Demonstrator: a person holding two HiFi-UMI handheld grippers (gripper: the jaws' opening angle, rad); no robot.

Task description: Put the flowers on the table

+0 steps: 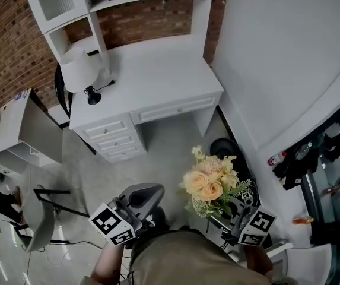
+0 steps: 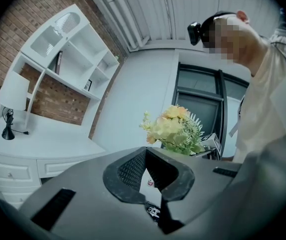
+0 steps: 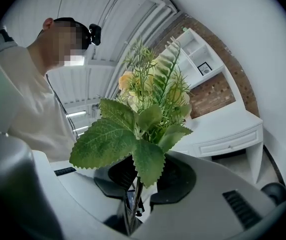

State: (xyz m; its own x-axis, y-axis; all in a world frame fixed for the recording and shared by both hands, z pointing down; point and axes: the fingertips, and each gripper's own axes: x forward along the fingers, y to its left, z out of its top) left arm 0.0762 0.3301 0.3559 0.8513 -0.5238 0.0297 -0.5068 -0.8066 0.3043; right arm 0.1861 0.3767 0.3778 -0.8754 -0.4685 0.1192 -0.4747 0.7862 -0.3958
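Brick wall [image 1: 9, 40] backs a white counter [image 1: 158, 70], well apart from the bouquet of artificial flowers [image 1: 212, 181], which is up in the air. The right gripper [image 1: 240, 208] has its jaws closed narrowly on the thin stems, low down. The left gripper [image 1: 141, 196] has its jaws slightly parted and holds nothing.

Risks: the top-heavy blooms could swing or slide through that low pinch, and the jaws may not press on every stem. Set down without support, the bouquet would likely topple, or it could knock the lamp [image 1: 78, 70].

Count: one bouquet, one counter, one lamp, two grippers.
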